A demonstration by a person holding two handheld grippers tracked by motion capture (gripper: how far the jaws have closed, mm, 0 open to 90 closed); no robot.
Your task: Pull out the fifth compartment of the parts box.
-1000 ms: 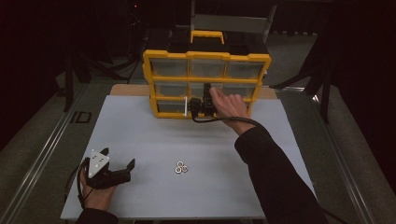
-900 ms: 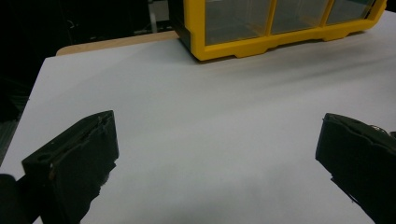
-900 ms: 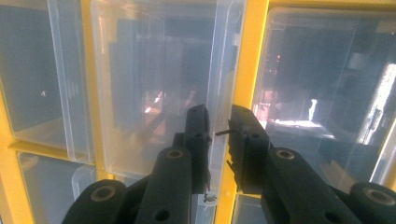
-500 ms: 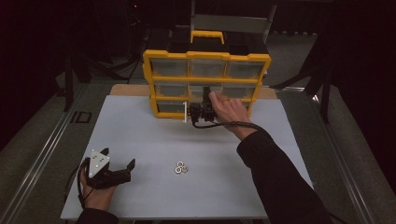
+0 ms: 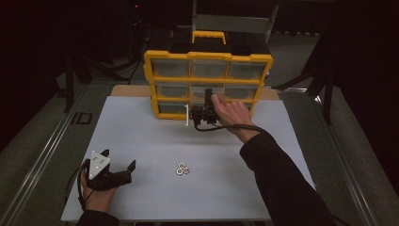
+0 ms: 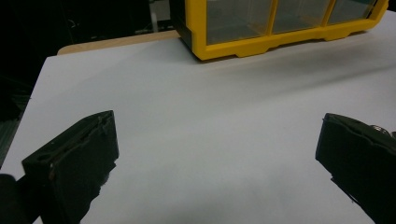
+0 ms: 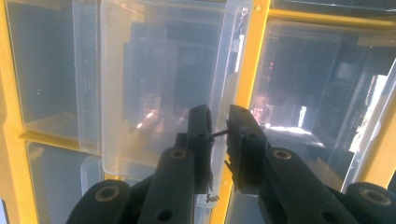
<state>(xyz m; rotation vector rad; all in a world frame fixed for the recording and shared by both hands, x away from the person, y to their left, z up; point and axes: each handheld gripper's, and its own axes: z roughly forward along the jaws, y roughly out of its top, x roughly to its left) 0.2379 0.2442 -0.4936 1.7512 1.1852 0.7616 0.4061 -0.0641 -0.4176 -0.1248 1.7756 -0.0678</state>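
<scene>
A yellow drawer cabinet (image 5: 209, 55) with clear drawers stands at the back of the white table. My right gripper (image 5: 193, 116) is at its lower middle front. In the right gripper view its jaws (image 7: 219, 128) are shut on the thin front edge of a clear drawer (image 7: 154, 79). That drawer's front (image 5: 187, 116) juts out a little toward me. My left gripper (image 5: 120, 159) rests at the near left of the table, held in a hand, jaws wide open (image 6: 215, 140) with nothing between them. A few small metal rings (image 5: 182, 168) lie mid-table.
The white table top (image 5: 141, 132) stretches between the cabinet and the near edge. Metal rails (image 5: 42, 165) run along both sides of the table. A dark sleeve (image 5: 277, 179) reaches across the right half. The cabinet's yellow base (image 6: 280, 42) lies ahead of the left gripper.
The right gripper has drawn back slightly toward me and left, and the clear drawer's front has come out of the cabinet with it. The left gripper has stayed put.
</scene>
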